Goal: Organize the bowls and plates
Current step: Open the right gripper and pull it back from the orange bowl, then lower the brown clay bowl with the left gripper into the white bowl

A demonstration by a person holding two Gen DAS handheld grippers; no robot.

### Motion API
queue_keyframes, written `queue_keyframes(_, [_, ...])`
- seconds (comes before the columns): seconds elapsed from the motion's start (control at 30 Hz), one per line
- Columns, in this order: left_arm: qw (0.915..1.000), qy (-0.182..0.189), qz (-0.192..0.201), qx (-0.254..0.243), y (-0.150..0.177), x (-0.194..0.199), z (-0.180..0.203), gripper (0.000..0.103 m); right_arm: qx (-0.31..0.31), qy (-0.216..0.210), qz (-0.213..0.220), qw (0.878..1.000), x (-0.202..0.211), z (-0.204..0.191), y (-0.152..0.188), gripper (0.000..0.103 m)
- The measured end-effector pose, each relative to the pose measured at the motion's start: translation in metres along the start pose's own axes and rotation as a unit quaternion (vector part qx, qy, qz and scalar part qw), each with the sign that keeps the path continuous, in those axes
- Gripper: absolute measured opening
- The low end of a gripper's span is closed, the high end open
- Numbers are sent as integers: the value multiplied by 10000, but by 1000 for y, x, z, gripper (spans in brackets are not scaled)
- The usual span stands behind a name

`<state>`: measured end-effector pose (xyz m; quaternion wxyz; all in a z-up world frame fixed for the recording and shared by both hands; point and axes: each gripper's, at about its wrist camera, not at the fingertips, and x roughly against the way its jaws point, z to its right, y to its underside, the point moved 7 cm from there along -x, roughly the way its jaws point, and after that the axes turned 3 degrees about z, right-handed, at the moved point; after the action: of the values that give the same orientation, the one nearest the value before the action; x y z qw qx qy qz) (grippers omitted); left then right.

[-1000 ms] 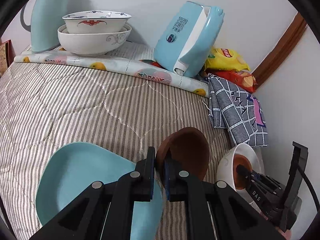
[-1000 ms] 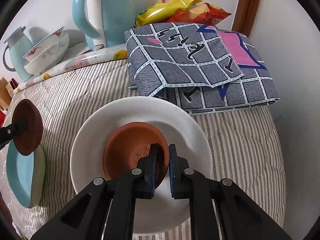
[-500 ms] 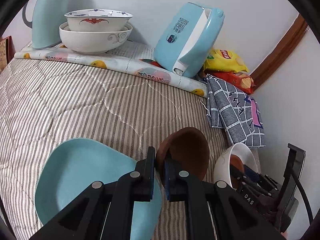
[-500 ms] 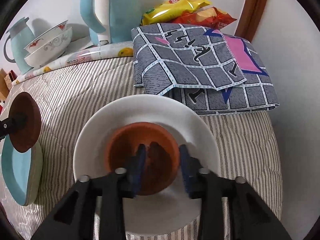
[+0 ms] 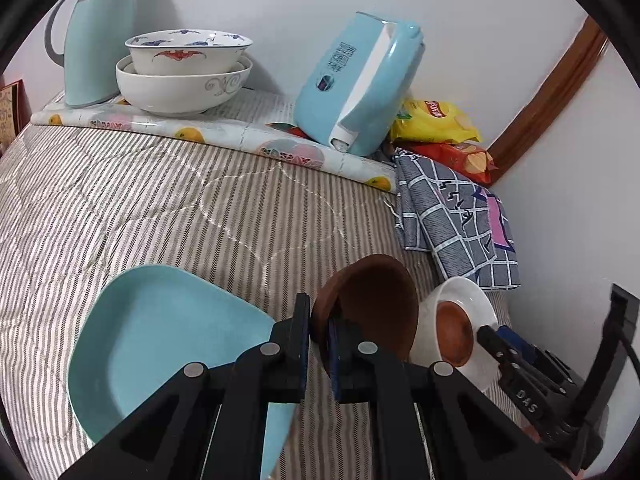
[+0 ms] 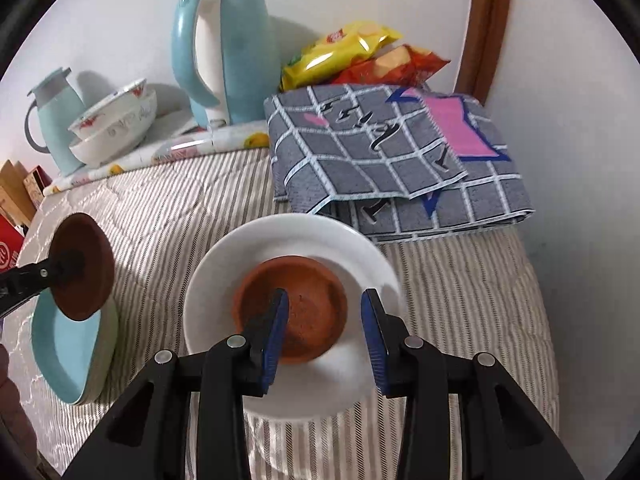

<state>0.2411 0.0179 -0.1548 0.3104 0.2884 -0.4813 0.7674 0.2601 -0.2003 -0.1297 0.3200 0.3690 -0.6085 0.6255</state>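
My left gripper (image 5: 319, 332) is shut on the rim of a dark brown saucer (image 5: 376, 304) and holds it tilted above the striped cloth, beside a light blue plate (image 5: 160, 340). The held saucer (image 6: 82, 266) and blue plate (image 6: 68, 356) also show in the right wrist view. My right gripper (image 6: 324, 312) is open and empty, its fingers standing above a terracotta saucer (image 6: 304, 308) that lies in a white plate (image 6: 240, 264). The white plate (image 5: 476, 304) with the terracotta saucer (image 5: 454, 334) also shows in the left wrist view.
Two stacked white bowls (image 5: 184, 72) stand at the back beside a pale blue jug (image 5: 98, 36). A blue kettle (image 6: 224, 52), snack bags (image 6: 360, 56) and a folded checked cloth (image 6: 392, 152) lie at the back right. The wall is close on the right.
My right gripper has opened and let go of the terracotta saucer, which now rests in the white plate. My left gripper still holds the brown saucer, a little nearer the white plate.
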Motion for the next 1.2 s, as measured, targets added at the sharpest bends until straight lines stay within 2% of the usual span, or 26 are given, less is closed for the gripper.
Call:
queue_keyframes(0.3, [9998, 137, 12, -129, 10, 10, 23, 8, -300, 86, 259, 9992, 33, 32, 8, 37])
queue_keyframes(0.77, [9990, 323, -52, -317, 22, 8, 61, 8, -713, 198, 325, 9967, 56, 80, 32, 37])
queue_keyframes(1.2, [9967, 358, -305, -668, 30, -26, 113, 8, -1059, 149, 285, 9939, 58, 119, 49, 37])
